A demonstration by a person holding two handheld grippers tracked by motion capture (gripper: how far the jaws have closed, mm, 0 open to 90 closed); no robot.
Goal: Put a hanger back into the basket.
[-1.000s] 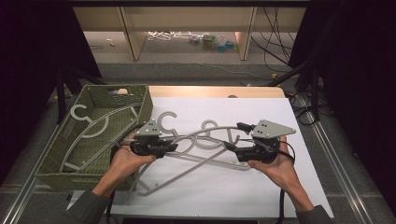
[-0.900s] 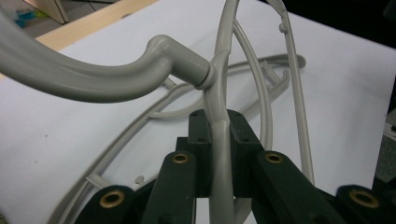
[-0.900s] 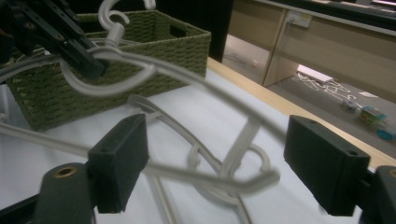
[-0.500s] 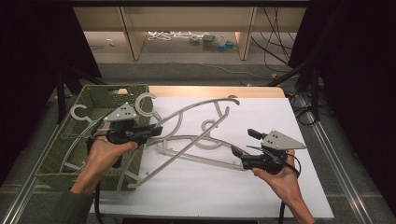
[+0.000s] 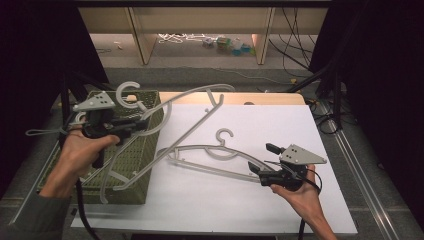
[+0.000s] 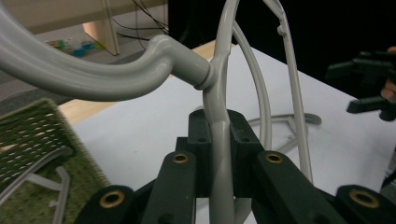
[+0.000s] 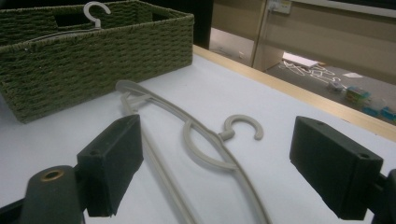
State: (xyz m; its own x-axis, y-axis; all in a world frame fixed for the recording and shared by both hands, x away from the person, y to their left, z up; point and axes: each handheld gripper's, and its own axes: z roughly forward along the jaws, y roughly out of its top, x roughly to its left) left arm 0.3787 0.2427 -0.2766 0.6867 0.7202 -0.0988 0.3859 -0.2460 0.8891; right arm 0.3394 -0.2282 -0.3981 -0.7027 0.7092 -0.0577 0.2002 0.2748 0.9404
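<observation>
While the left gripper [image 5: 131,126] is clenched on the neck of a grey hanger [image 5: 192,114] held above the surface, its hook [image 5: 128,93] sits over the green basket [image 5: 145,150] and its long axis slants toward the far edge. Released, the right gripper [image 5: 260,161] has just been opening, nothing between its jaws, beside a second hanger [image 5: 210,157] lying flat along the white surface [image 5: 280,125], with open room behind.

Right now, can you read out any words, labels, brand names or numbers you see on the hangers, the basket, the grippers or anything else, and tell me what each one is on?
None: no readable text in these pictures.
The grey hanger, the hanger on the table, the green woven basket and the white table cover bear no print.
The grey plate on the right hand-held gripper shows holes, no lettering.
The clutter on the floor is too small and blurred to read.
</observation>
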